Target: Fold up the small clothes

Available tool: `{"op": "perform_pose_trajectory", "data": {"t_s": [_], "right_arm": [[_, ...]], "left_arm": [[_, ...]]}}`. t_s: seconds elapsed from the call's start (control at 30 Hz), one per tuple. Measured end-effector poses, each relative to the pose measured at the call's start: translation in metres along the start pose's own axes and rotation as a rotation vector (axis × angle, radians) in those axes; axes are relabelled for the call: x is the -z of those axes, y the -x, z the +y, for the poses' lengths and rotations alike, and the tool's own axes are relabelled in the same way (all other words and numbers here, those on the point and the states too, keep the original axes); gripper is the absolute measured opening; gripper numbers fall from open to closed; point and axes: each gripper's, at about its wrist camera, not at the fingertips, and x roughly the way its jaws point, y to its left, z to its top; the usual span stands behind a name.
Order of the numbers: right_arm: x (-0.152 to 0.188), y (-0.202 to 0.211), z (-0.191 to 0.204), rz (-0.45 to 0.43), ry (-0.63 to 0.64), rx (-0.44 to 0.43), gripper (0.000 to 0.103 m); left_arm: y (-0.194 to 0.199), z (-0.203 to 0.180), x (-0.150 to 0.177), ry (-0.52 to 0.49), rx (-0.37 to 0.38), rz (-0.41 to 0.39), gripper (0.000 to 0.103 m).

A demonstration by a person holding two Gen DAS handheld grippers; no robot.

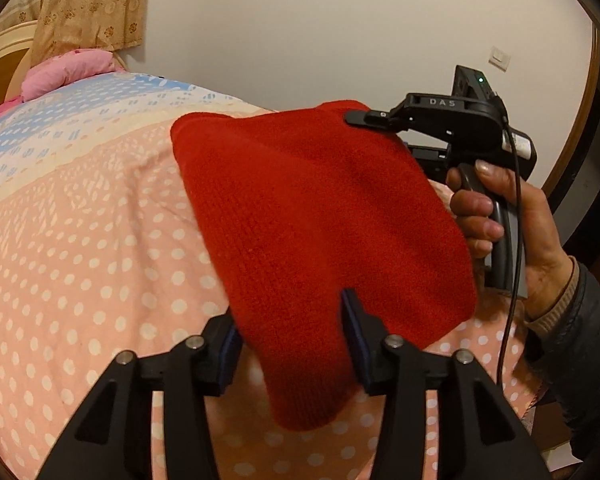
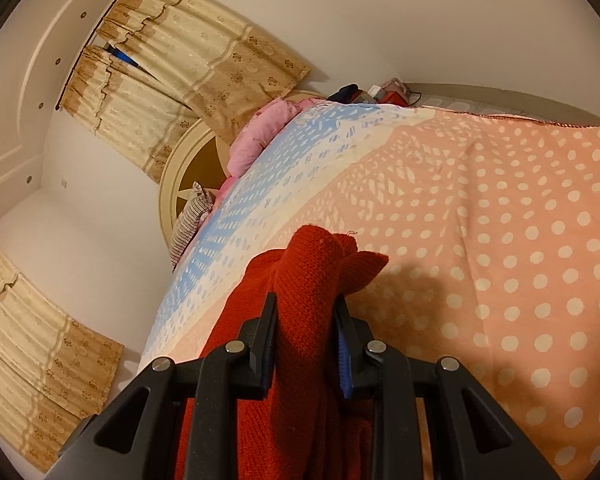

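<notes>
Your right gripper [image 2: 306, 320] pinches a bunched edge of the red knit garment [image 1: 320, 220] to keep it lifted over the bed cover [image 1: 80, 240]; your left gripper [image 1: 292, 340] stands spread around the lower corner, not pressing it.

Left gripper [image 1: 292, 340]: black linkage arms, silver pivot screws, blue pads. Right gripper [image 1: 366, 117]: black housing lettered "DAS", green indicator light, black cable [image 1: 518, 216] trailing. Dark jacket sleeve [image 1: 580, 344] with tan knit cuff [image 1: 556, 304] is worn.

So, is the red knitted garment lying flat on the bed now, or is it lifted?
Lifted. The red knitted garment hangs above the pink dotted bedspread, with its edge bunched in the right tongs.
</notes>
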Motion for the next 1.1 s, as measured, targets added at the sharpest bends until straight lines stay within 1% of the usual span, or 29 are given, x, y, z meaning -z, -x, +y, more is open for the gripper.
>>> {"op": "perform_pose_trajectory", "data": {"t_s": [0.03,0.07,0.13,0.2,0.27,0.47,0.6,0.7,0.8,0.9,0.97,1.03,1.1], "right_arm": [[0.0,0.0,-0.001,0.0,-0.004,-0.001,0.025],[0.001,-0.001,-0.002,0.0,-0.006,0.0,0.025],[0.001,-0.001,-0.006,-0.001,-0.014,0.0,0.025],[0.002,-0.003,-0.01,0.0,-0.02,0.008,0.025],[0.004,-0.005,-0.015,0.004,-0.031,0.013,0.025],[0.006,-0.005,-0.021,0.01,-0.048,0.043,0.025],[0.009,-0.007,-0.024,0.03,-0.045,0.09,0.025],[0.012,-0.009,-0.021,0.041,-0.022,0.129,0.025],[0.014,-0.012,-0.021,0.058,-0.018,0.159,0.025],[0.015,-0.012,-0.022,0.063,-0.021,0.172,0.027],[0.015,-0.008,-0.016,0.056,0.005,0.192,0.028],[0.016,0.003,-0.006,0.018,0.024,0.23,0.029],[0.016,0.019,0.01,-0.035,0.069,0.268,0.029]], "left_arm": [[0.0,0.0,0.0,0.002,-0.003,-0.001,0.051],[0.0,0.001,0.001,0.002,-0.007,0.0,0.057],[-0.002,-0.001,0.003,-0.006,-0.029,0.005,0.066],[-0.004,-0.003,0.006,-0.017,-0.037,0.011,0.067],[-0.005,-0.003,0.008,-0.012,-0.041,0.014,0.073],[-0.002,-0.003,0.011,-0.002,-0.046,0.023,0.078],[0.009,-0.012,0.013,-0.034,-0.065,0.021,0.078],[0.026,-0.023,0.012,-0.106,-0.105,-0.021,0.078],[0.041,-0.027,0.007,-0.133,-0.115,-0.064,0.078],[0.055,-0.024,-0.002,-0.123,-0.11,-0.112,0.082],[0.057,-0.018,-0.01,-0.108,-0.129,-0.144,0.097],[0.051,-0.006,-0.019,-0.083,-0.171,-0.166,0.098],[0.041,0.003,-0.023,-0.062,-0.201,-0.155,0.098]]}}
